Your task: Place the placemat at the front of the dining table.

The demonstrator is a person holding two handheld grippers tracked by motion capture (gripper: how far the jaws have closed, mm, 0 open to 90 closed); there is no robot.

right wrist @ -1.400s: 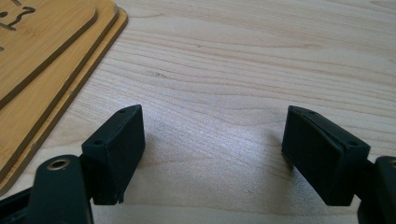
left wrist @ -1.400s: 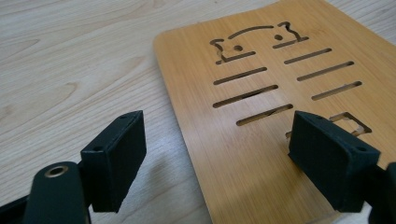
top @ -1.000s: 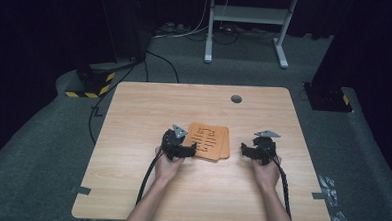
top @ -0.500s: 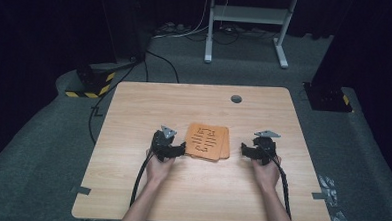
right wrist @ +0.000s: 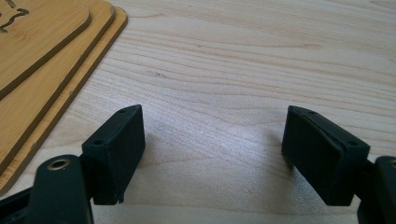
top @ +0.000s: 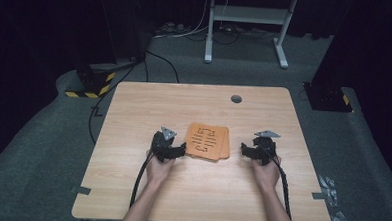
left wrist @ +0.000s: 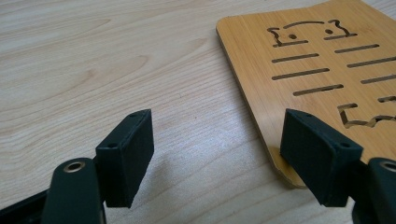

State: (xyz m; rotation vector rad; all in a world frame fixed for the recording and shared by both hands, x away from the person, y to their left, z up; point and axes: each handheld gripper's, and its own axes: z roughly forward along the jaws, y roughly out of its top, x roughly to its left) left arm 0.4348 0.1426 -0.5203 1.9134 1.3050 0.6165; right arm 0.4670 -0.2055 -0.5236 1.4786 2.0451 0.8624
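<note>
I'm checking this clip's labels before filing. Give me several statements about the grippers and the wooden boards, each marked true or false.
1. The left gripper has its jaws open. True.
2. The right gripper is clamped on a board. False: its jaws stand open over bare table, with the stack of boards off to one side.
3. The wooden boards lie stacked between the two grippers in the high view. True.
4. The top board is plain, with no cut-outs. False: slots and shaped openings are cut through it.
5. The boards hang over the table's edge. False: they lie near the middle of the table.
6. One of the left gripper's fingers sits at the board's near corner. True.
</note>
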